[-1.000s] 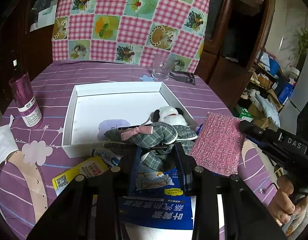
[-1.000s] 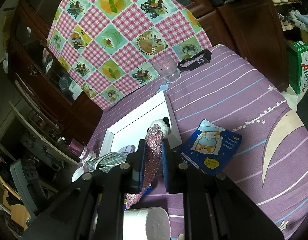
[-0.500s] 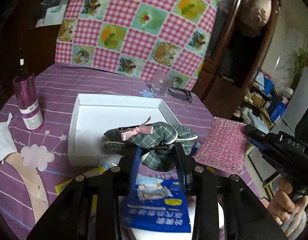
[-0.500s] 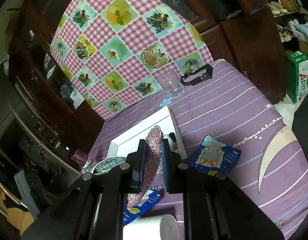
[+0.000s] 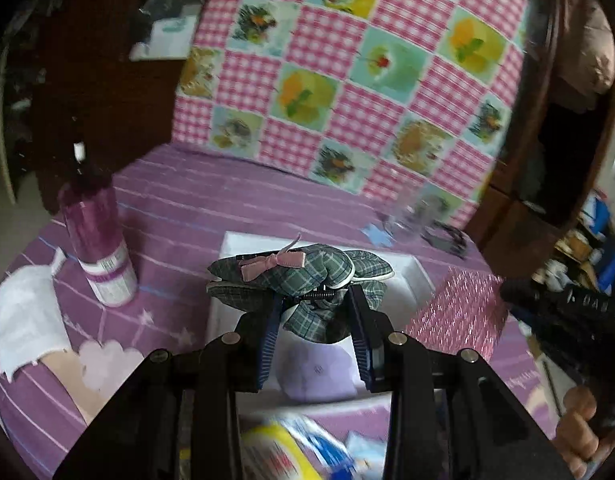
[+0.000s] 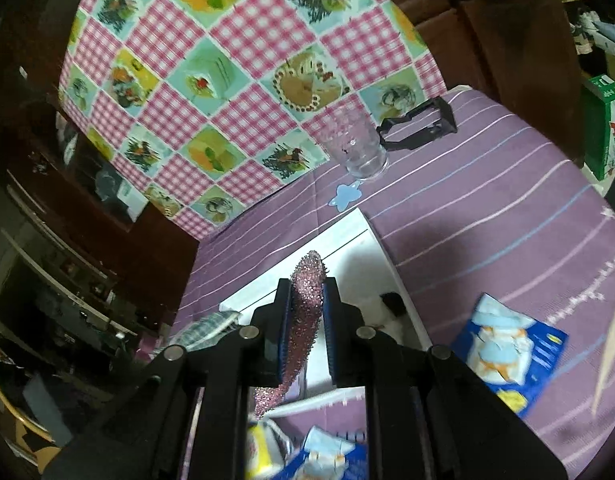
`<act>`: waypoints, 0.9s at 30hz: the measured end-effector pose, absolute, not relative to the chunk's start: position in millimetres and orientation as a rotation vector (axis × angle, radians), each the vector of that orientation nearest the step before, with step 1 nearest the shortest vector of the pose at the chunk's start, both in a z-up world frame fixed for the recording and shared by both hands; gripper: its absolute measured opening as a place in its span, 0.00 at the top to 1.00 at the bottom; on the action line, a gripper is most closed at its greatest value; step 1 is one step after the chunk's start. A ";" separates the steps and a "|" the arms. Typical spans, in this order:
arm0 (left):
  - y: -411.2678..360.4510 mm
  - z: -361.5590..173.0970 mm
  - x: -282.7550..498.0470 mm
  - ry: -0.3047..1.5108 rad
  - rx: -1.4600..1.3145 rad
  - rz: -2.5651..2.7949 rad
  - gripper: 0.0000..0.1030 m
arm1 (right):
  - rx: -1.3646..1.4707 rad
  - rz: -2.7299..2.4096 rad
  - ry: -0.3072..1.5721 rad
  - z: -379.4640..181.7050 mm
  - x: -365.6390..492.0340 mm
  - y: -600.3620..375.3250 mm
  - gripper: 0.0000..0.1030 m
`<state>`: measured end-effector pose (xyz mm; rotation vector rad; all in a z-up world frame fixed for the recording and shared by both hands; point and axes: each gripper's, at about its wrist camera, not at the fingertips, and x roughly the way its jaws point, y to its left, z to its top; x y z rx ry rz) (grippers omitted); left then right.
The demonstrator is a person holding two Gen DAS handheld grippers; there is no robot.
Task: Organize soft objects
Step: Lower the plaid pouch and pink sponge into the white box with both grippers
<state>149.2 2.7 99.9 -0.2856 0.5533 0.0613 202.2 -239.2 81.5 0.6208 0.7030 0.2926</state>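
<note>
Now both claws carry soft things above the shallow white cardboard box (image 5: pixel 417 276) on the purple striped desk (image 5: pixel 195 200). The left claw (image 5: pixel 313 334) pinches a green plaid fabric bow with a pink ribbon (image 5: pixel 303 276); the right claw (image 6: pixel 305 332) is pressed on a pink glittery sponge cloth (image 6: pixel 305 312). I judge the step is carrying to the box. Next, lower inside the walls and release; a small plush toy (image 6: pixel 381 314) already takes the right corner, while the rest of the floor looks free.

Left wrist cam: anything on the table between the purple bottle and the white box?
Nothing; bare purple tablecloth between purple bottle and white box, left wrist view.
</note>
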 end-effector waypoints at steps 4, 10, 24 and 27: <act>-1.8 88.3 158.8 0.548 -0.186 0.130 0.68 | 0.631 0.348 0.779 53.8 228.0 -227.4 0.84; -11.4 55.0 188.8 0.848 -0.083 0.108 0.68 | 0.495 0.391 0.954 20.9 245.9 -207.0 0.84; -14.7 54.7 185.3 0.907 -0.114 0.020 0.62 | 0.450 0.381 0.904 36.4 235.2 -211.0 0.73; -12.4 65.2 180.6 0.871 -0.158 -0.017 0.43 | 0.403 0.364 0.885 47.4 230.8 -209.1 0.52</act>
